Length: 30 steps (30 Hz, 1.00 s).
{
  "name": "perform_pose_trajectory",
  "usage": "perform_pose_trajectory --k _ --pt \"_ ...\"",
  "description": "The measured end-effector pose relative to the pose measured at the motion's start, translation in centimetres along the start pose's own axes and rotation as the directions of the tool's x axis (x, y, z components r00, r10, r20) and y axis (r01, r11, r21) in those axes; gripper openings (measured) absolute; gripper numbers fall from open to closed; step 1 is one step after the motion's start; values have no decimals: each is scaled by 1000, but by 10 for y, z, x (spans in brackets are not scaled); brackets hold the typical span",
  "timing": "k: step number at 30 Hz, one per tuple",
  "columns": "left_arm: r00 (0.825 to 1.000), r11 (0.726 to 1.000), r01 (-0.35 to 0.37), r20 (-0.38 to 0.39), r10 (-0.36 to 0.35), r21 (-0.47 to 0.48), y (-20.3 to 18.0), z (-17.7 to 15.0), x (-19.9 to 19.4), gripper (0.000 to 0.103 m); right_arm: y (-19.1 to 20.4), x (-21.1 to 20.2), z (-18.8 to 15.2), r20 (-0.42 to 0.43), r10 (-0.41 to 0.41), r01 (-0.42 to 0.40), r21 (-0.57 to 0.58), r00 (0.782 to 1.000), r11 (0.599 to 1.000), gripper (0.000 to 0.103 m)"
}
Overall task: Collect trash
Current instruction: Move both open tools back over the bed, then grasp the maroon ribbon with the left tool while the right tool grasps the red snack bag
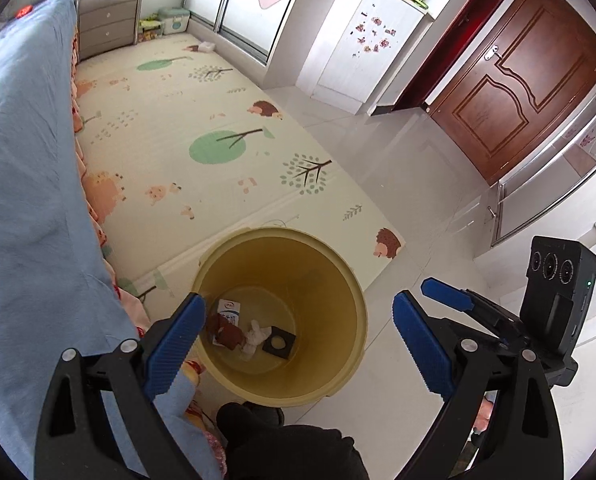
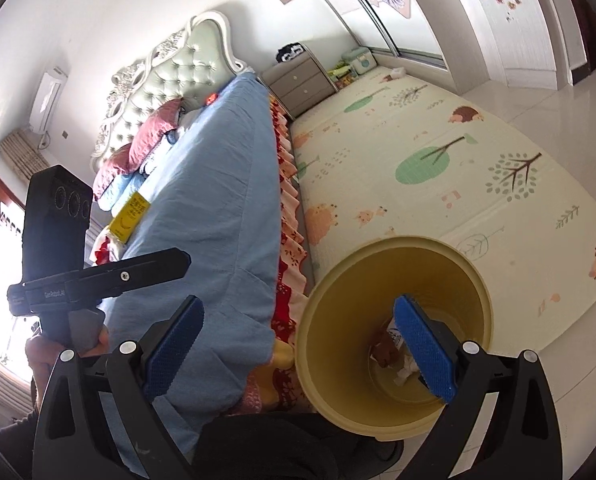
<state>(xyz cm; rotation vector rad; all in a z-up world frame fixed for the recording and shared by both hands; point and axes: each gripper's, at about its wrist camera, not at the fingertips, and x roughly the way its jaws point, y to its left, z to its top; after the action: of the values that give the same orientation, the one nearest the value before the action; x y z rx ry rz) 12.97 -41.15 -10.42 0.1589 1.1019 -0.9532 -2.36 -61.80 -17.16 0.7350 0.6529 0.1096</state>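
A yellow trash bin stands on the floor beside the bed. In it lie a white carton, a brown wrapper, a crumpled white tissue and a black square piece. My left gripper is open and empty above the bin. My right gripper is open and empty, over the bin's left rim and the bed edge. The right gripper also shows in the left wrist view, right of the bin. A yellow packet lies on the bed.
The bed with a blue sheet runs along the left. A patterned play mat covers the floor beyond the bin. A grey drawer unit, a white cabinet and a brown door stand farther off.
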Motion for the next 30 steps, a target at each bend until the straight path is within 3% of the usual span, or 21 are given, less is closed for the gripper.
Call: perform_pose_trajectory --k 7,12,18,22,26,30 --pt "984 997 -75 165 74 0 31 -36 -99 95 82 -4 2 25 128 -124 -124 991 985 93" --pt "952 984 -169 251 176 -48 69 -67 -164 96 145 13 -1 -11 209 -207 -205 978 957 93" --pt "913 957 -266 289 290 -118 120 -101 -218 96 224 41 -16 -72 280 -289 -312 957 905 93" --pt "886 934 -320 298 355 -160 156 -122 -244 96 267 61 -28 -97 273 -289 -376 957 880 93" --pt "856 907 -395 301 421 -146 179 -138 -253 97 302 81 -41 -74 186 -199 -469 980 860 93" --pt "851 893 -437 269 450 -111 202 -141 -243 98 320 97 -51 -69 140 -156 -518 988 841 93"
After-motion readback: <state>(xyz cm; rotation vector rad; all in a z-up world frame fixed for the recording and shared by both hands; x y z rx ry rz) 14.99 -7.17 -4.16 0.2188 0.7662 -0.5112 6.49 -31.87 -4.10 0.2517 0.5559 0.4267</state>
